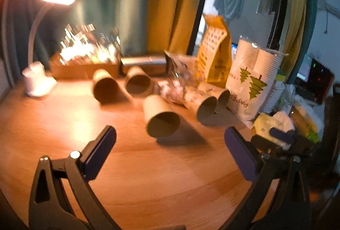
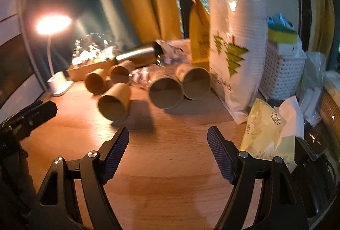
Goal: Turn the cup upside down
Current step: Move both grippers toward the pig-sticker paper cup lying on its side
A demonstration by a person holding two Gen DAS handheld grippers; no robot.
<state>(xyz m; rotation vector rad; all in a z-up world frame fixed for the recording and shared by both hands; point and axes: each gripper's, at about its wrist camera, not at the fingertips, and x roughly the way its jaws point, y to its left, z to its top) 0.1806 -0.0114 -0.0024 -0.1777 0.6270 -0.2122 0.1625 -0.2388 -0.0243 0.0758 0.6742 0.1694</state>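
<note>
Several brown paper cups lie on their sides on the wooden desk, mouths toward me. The nearest cup lies ahead of my left gripper, which is open and empty just short of it. The same cup shows in the right wrist view, ahead and left of my right gripper, which is open and empty. Two more cups lie side by side ahead of the right gripper. Two cups lie further back. The right gripper's tip shows at the left view's right edge.
A lit desk lamp stands at the back left beside a cardboard box of bottles. A steel flask, a yellow bag and a bagged stack of paper cups line the back. A tissue pack lies right.
</note>
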